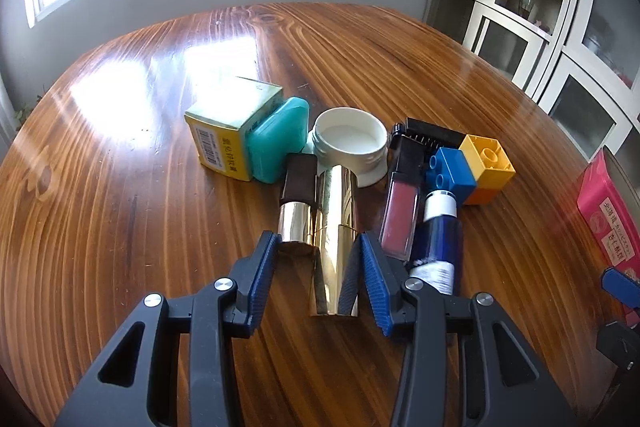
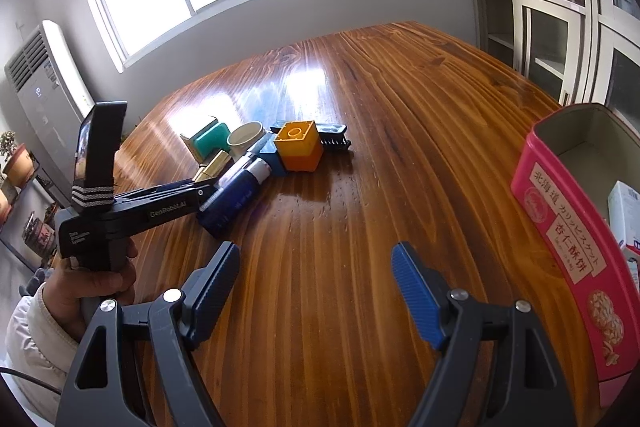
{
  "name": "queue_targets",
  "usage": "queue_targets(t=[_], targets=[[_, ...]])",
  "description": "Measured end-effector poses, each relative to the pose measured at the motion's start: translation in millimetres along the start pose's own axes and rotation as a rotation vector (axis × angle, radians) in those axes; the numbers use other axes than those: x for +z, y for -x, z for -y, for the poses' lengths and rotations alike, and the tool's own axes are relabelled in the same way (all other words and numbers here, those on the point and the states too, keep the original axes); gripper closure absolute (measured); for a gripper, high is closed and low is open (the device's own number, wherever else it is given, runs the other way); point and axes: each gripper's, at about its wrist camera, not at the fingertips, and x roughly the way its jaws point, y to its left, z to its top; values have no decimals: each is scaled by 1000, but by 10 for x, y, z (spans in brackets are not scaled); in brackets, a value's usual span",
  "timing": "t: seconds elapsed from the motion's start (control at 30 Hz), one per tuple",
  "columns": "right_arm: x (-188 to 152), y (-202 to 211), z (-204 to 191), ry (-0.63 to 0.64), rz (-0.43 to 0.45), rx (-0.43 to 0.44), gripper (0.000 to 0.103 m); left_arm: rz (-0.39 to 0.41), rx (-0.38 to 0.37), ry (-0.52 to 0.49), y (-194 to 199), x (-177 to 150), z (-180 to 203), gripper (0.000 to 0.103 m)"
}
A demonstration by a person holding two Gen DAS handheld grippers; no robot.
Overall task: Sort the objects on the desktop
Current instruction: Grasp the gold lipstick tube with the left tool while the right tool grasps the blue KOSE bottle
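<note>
The left claw point(image 1: 318, 247) is reaching down over a cluster of small things on the glossy brown wooden worktop point(image 1: 120, 227), its blue-padded fingers point(image 1: 370, 267) straddling two shiny gold metal tubes. The longer gold tube point(image 1: 336, 235) is lying between the pads; the shorter one with the dark brown cap point(image 1: 297, 203) is sitting at the left pad. Whether the pads are pressing on the metal or just flanking it cannot be told, since gaps seem to be showing on both sides.

Just right of the tubes, a pink lip-gloss vial with a black cap point(image 1: 400, 211) and a dark blue bottle with a white collar point(image 1: 438, 239) are lying side by side. Behind them a white open round jar point(image 1: 350, 139), a teal plastic case point(image 1: 278, 143) leaning on a yellow-green cardboard box point(image 1: 228, 135), a black comb point(image 1: 432, 135), and blue point(image 1: 452, 175) and yellow toy bricks point(image 1: 486, 163) are crowding together.

The right claw point(image 2: 316, 275) is hanging released over bare wood, jaws wide apart with nothing between them. Near its right side a pink open tin with printed lettering point(image 2: 568, 227) is standing. A hand point(image 2: 92, 283) in a pale sleeve is gripping the left tool's handle.
</note>
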Motion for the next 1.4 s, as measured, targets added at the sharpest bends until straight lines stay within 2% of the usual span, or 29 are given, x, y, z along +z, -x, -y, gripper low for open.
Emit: queue_targets(t=[0.1,0.3,0.47,0.6,0.87,1.0,1.2,1.4], targets=[[31,-10,-44,10,0,1,22,-3,9,-14,-16,10,32,57],[107,-68,-172,38,-5,14,22,-6,-38,2,55,-65,79,58],[176,-270,-242,39,-46,34,22,-8,-63,-23,170,-229,158,58],[223,-435,-323,53,-81,44,22,-13,-52,-9,204,-255,95,58],[299,-783,-500,103,-141,21,21,-14,-31,-31,255,-284,21,57],[340,-934,-532,120,-170,6,21,-2,-4,-39,306,-324,24,53],[320,-966,-469,148,-178,-24,21,-7,2,-53,304,-342,-18,50],[244,-915,-344,160,-177,-83,22,39,-18,-6,482,-362,-180,48]])
